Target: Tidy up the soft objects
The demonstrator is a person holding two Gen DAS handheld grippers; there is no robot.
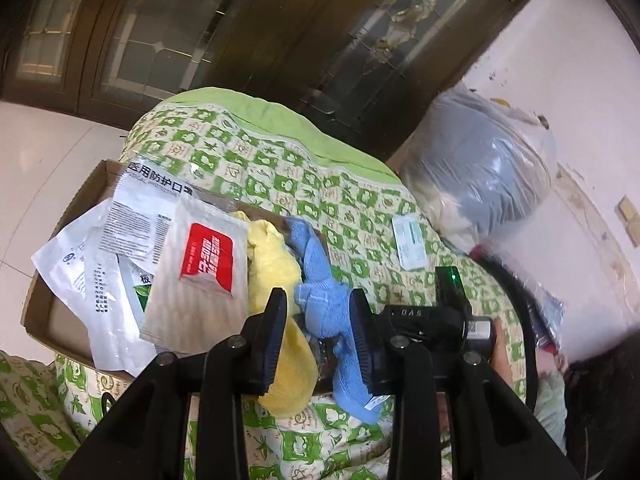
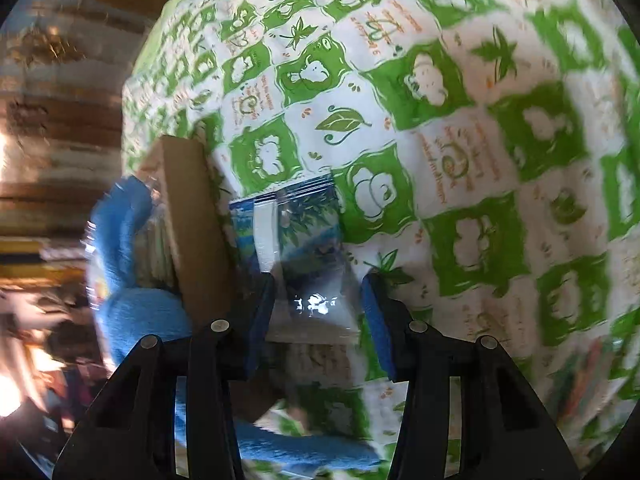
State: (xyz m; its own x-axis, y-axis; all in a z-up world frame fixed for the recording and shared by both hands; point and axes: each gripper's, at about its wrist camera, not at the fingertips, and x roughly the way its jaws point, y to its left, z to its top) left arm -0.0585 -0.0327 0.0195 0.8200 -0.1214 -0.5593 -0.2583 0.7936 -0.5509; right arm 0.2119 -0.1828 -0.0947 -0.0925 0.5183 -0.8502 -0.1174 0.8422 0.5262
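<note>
A cardboard box (image 1: pixel 44 304) lies on a green-patterned quilt (image 1: pixel 280 176). It holds several white sachets (image 1: pixel 132 220), a yellow cloth (image 1: pixel 276 264) and a blue towel (image 1: pixel 320 300). My left gripper (image 1: pixel 318 332) is open, its jaws on either side of the blue towel at the box's near edge. My right gripper (image 2: pixel 318 320) is open around a glossy blue-green packet (image 2: pixel 304 232) that lies on the quilt (image 2: pixel 480 120) beside the box's wall (image 2: pixel 192 220). The blue towel (image 2: pixel 132 280) hangs over that wall at left. The other gripper's body (image 1: pixel 432 316) shows at right in the left wrist view.
A clear plastic bag of grey fabric (image 1: pixel 480 172) sits at the quilt's far right by the wall. A small card (image 1: pixel 410 244) lies on the quilt. Dark wooden glass doors (image 1: pixel 240 20) stand behind. Pale floor tiles (image 1: pixel 36 168) are at left.
</note>
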